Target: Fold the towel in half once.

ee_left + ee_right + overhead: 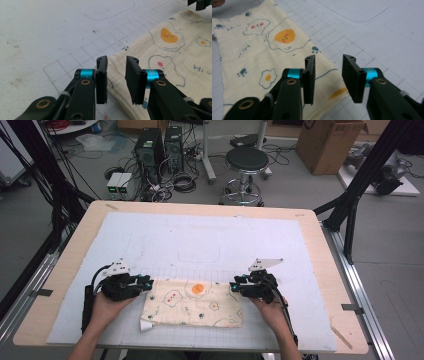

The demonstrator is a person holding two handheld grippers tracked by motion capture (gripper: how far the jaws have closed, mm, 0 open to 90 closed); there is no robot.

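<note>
A cream cloth (192, 302) printed with fried eggs and paw marks lies flat and folded on the white gridded mat (200, 240), near the front. My left gripper (149, 281) sits at the cloth's far left corner. In the left gripper view it (117, 61) is open, with the cloth's edge (170, 50) lying under the gap and no pad pressing on it. My right gripper (233, 286) sits at the far right corner. In the right gripper view it (329, 60) is open too, over the cloth's edge (262, 50).
The mat covers a wooden table (75, 250) whose border shows all round. A small white flap (146, 325) pokes out at the cloth's near left corner. Beyond the table stand a stool (246, 162), computer towers (150, 147) and a cardboard box (327, 142).
</note>
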